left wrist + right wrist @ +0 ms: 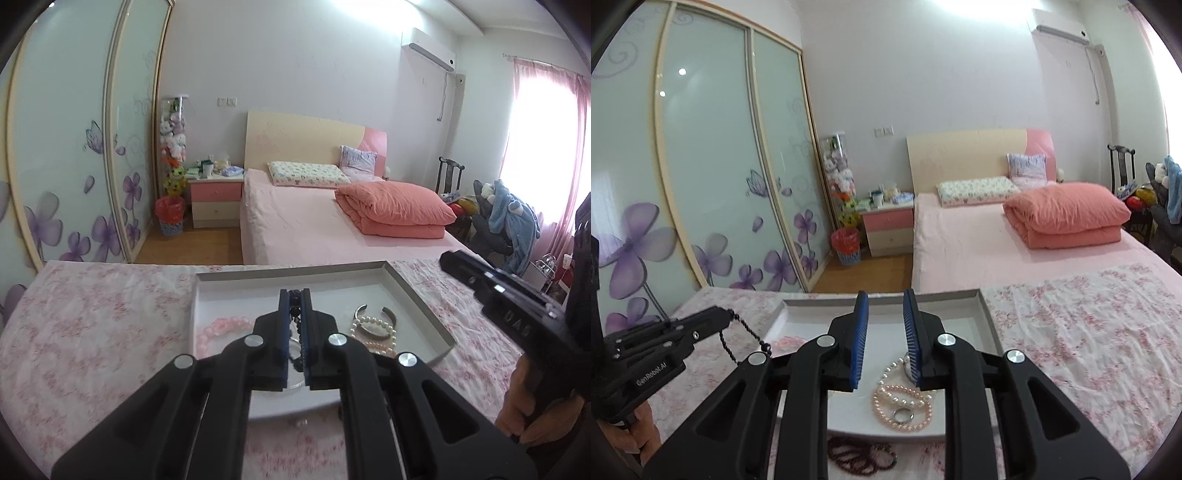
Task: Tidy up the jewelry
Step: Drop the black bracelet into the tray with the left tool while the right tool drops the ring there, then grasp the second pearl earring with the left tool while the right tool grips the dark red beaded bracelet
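Observation:
My left gripper (295, 295) is shut on a black bead strand (296, 321) and holds it over the white tray (417, 295). In the right wrist view the left gripper (724, 317) is at the left with the black strand (746, 334) hanging from its tip. My right gripper (885, 299) is open and empty above the tray (988, 321). In the tray lie a pink bead bracelet (218, 328), a white pearl bracelet (373, 323), a silver cuff (375, 321), a pink pearl strand (901, 406) and a silver ring (903, 415).
The tray sits on a pink floral cloth (1089, 350). A dark red bead strand (860, 456) lies on the cloth in front of the tray. A small pearl (301, 422) lies on the cloth. A bed (314, 221) stands behind, a wardrobe (701, 166) to the left.

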{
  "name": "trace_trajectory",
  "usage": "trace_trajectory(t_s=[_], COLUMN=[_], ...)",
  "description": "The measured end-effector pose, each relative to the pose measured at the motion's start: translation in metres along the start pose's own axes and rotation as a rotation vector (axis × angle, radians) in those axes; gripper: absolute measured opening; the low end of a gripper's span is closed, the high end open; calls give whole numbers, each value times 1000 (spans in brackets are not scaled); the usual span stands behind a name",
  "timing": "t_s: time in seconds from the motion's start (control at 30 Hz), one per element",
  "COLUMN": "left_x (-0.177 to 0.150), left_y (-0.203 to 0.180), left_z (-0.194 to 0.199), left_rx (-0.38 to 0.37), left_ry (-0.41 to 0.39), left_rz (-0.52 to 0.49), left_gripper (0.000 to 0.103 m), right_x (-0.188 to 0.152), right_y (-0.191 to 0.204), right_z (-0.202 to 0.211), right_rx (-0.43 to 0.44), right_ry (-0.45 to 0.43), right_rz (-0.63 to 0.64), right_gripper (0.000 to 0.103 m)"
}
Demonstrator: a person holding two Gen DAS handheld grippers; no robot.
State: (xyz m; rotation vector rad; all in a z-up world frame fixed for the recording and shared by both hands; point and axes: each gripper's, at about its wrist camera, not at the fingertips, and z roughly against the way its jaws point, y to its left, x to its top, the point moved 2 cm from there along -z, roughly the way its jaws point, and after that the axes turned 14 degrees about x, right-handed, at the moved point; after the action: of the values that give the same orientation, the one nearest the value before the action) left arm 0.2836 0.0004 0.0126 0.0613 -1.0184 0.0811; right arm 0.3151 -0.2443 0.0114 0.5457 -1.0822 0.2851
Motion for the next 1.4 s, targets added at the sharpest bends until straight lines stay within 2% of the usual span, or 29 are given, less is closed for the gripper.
trace_trajectory(t_s=[0.13,0.37,0.4,0.47,0.6,0.67,0.8,0.83,0.93,1.0,1.2,1.33,1.4], left_x=[2,-10,-12,-16,-20,-22,-35,-37,-54,-67,-93,-98,-98], left_y=[-3,-14,-15,-12,2,12,27,29,35,37,42,49,52], left_z=[-27,-61,-66,-72,-65,-56,-31,-27,-14,-8,-8,-10,-9], left_rx=[-19,-17,-16,-20,-18,-8,13,20,17,21,38,55,63], left_ry=[48,111,123,146,149,143,140,142,168,189,250,268,268], left_rz=[18,-5,-3,11,41,51,29,22,3,-13,-34,-24,-20], left_gripper=[7,7,9,24,27,33,37,39,43,46,52,54,55], right_x=[-4,-11,-13,-15,-24,-31,-58,-65,-84,-94,-109,-113,-114], right_y=[-7,-17,-18,-18,-15,-13,-5,-3,3,9,22,27,29], right_z=[-19,-14,-13,-12,1,6,10,9,4,1,-21,-35,-42], right_rx=[0,-20,-22,-24,-6,16,59,65,78,82,60,21,7], right_ry=[38,57,63,72,108,146,274,300,375,411,492,524,540], right_rz=[-36,-47,-49,-51,-43,-36,-12,-11,-7,10,46,66,72], right_gripper=[17,18,18,18,18,18,19,21,40,43,62,73,75])
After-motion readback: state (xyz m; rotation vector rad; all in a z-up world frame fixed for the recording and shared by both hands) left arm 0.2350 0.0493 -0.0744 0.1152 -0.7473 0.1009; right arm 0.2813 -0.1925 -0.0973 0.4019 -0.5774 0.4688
